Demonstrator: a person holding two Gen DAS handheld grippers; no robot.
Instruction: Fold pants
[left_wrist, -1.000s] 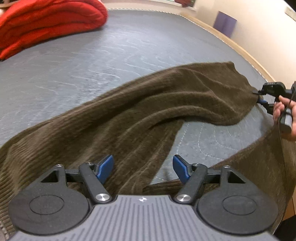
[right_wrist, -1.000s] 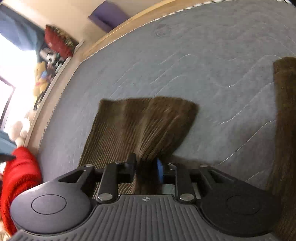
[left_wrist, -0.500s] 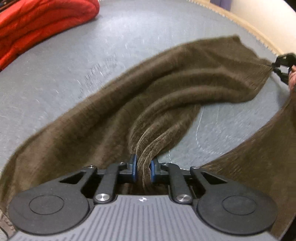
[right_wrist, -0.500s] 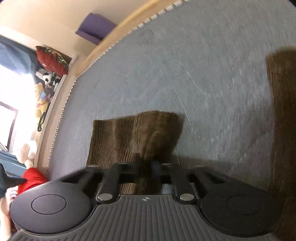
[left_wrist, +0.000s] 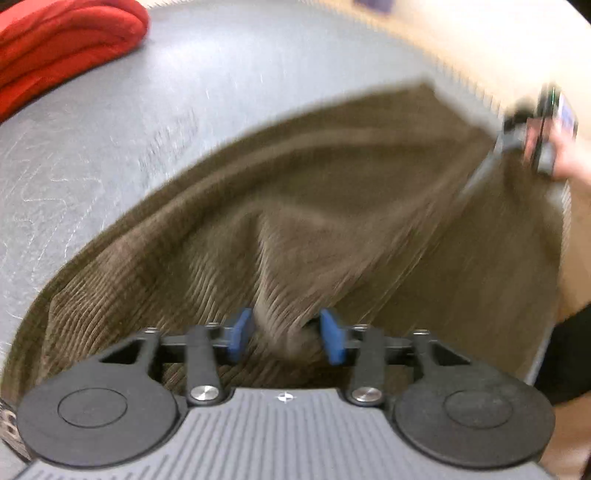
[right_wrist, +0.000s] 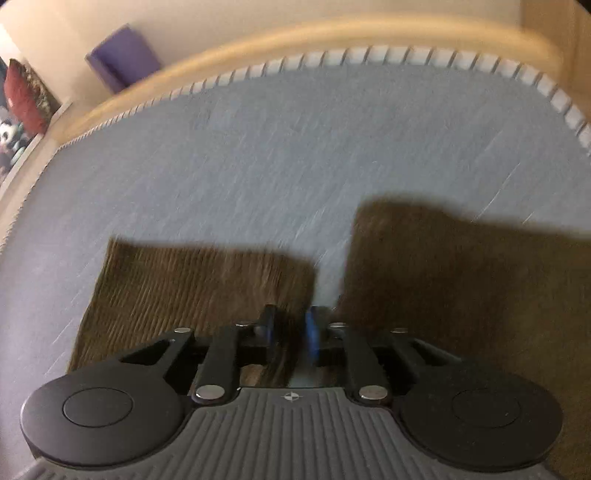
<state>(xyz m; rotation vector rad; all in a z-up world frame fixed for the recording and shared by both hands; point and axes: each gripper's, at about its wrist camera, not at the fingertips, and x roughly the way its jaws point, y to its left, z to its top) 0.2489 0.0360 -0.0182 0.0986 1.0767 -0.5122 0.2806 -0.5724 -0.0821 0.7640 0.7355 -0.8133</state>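
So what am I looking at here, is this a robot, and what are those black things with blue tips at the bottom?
It isn't a robot. A person holds a two-finger gripper in each hand, and each gripper carries a wide-angle camera looking along its fingers. One picture is from the left gripper, the other from the right gripper; the black parts are the grippers themselves.

Brown corduroy pants are spread over a grey quilted mattress, with a red blanket in the far corner. The right gripper pinches the fabric. A fold is bunched between the left one's blue pads, but blur hides how firmly. The left view also shows the person's hand holding the right gripper.
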